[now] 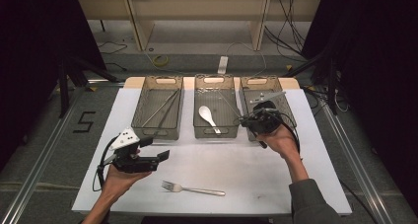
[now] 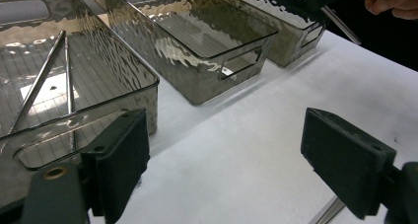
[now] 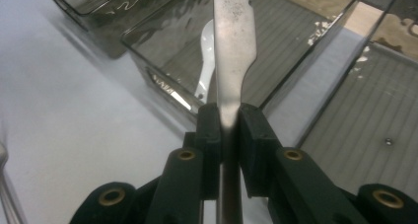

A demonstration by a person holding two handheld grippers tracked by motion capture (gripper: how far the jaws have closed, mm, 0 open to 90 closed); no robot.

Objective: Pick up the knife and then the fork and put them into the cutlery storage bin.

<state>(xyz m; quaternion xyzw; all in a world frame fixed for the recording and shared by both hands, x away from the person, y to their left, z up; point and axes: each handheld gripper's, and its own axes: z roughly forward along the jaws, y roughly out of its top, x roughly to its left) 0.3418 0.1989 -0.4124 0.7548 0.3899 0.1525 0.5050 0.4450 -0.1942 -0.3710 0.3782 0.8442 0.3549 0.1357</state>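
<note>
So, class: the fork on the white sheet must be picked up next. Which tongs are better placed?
Left. The left tongs are open, empty and close to the fork. The right tongs are shut on a knife over the right bin.

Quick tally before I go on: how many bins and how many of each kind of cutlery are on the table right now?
Bins: 3, left, middle, right
Chopsticks: 2, in the left bin
Spoons: 1, white, in the middle bin
Knives: 1, clamped in the right gripper
Forks: 1, on the table
Total: 8
</note>
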